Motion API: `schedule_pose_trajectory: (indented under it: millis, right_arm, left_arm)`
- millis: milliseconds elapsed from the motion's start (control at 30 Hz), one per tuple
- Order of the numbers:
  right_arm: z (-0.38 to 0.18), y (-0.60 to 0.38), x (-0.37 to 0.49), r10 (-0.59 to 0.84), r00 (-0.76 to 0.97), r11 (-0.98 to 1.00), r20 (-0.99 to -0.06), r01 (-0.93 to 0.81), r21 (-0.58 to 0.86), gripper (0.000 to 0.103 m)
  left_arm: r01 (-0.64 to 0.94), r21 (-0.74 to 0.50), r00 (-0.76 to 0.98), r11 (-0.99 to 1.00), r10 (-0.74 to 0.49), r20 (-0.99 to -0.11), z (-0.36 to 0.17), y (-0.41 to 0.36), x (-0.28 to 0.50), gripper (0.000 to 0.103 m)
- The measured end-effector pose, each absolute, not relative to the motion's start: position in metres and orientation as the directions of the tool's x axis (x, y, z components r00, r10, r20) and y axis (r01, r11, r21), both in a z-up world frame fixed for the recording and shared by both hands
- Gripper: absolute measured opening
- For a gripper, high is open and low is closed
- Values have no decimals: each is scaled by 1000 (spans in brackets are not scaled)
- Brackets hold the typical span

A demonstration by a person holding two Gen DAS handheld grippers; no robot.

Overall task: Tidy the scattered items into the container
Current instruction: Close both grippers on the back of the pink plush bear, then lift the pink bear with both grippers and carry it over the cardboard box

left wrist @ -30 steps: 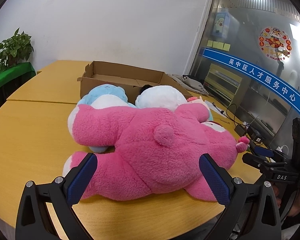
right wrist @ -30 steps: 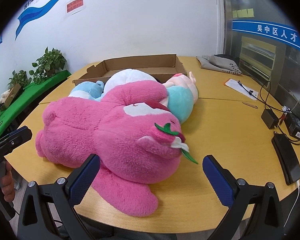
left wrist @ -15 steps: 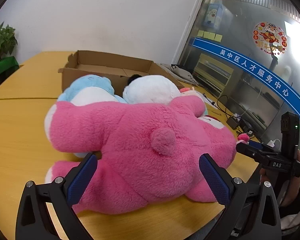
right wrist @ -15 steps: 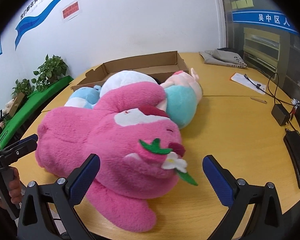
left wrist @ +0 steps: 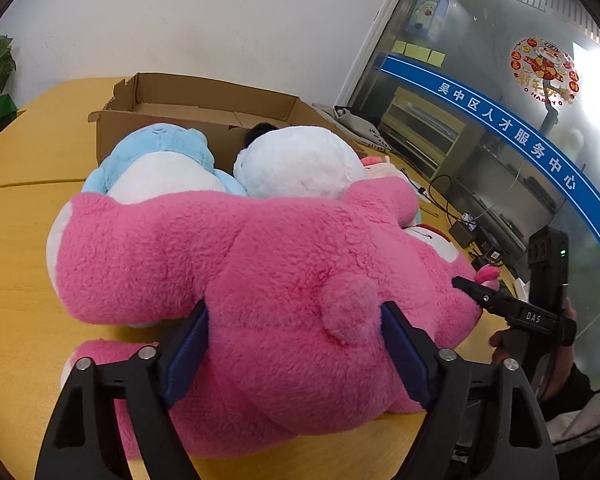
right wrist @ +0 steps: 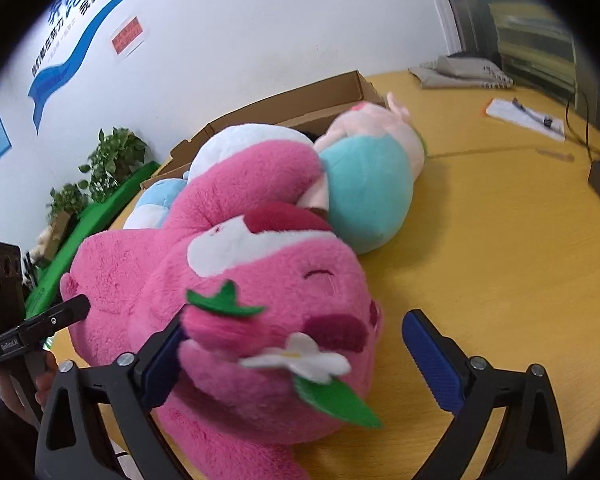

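Lifting the pink bear (left wrist: 284, 280) off the table (left wrist: 16, 264) calls for a deep bite at both ends, since it lies in front of the cardboard box (left wrist: 204, 100) and against the other soft toys. The left gripper (left wrist: 296, 344) is closing round its rump, pads sinking into the fur. The right gripper (right wrist: 296, 364) stands wide apart astride the head, only its left pad touching, so it should shut before either hand rises.

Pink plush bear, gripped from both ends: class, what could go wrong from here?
1. The left claw is closing on soft fur only; the pink plush bear may sag or slip out.
2. Its arm lies over the white plush and blue plush, so lifting could drag them.
3. The right claw stands open around the head.
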State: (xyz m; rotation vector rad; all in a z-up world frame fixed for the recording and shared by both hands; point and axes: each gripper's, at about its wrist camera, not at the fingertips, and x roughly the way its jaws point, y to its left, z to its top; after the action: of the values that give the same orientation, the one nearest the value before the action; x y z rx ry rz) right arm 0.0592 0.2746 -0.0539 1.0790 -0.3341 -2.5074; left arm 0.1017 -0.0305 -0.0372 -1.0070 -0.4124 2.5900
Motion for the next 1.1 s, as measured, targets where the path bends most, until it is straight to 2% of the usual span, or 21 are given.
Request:
schedule_pose_trajectory:
  millis: [133, 300, 333, 367, 467, 567, 733, 900, 1100]
  right_arm:
    - [-70, 284, 54, -530, -574, -839, -625, 249, 483, 102]
    - [-58, 268, 62, -470, -635, -882, -613, 306, 358, 99]
    - [-54, 265, 65, -482, -642, -876, -596, 339, 343, 83]
    - [-50, 264, 68, -497, -644, -868, -581, 366, 337, 75]
    - [-44, 258, 75, -484, -659, -875, -576, 387, 292, 63]
    - [-37, 259, 79, -508, -658, -862, -557, 398, 315, 55]
    - [-13, 257, 90, -519, -677, -854, -522, 433, 287, 53]
    - [22, 251, 88, -537, -700, -843, -470, 466, 269, 53]
    - [71, 236, 67, -542, -757, -840, -366, 499, 212, 53]
  left_arm:
    - [-204, -376, -693, -904, 405, -597, -39, -31, 104, 74]
    - [-214, -372, -690, -903, 409, -597, -36, -32, 105, 65]
    - [-216, -370, -691, -904, 409, -596, -35, -31, 106, 63]
    - [-217, -370, -690, -903, 410, -597, -34, -31, 106, 62]
    - [-219, -371, -689, -902, 412, -596, -31, -32, 111, 57]
    - [-215, -376, -690, -901, 413, -595, -27, -33, 116, 52]
    - [-213, -384, -707, -898, 413, -574, -9, -39, 127, 49]
    - [-250, -371, -761, -895, 418, -496, 31, -51, 128, 49]
    - [-284, -323, -816, -903, 404, -413, 77, -68, 97, 49]
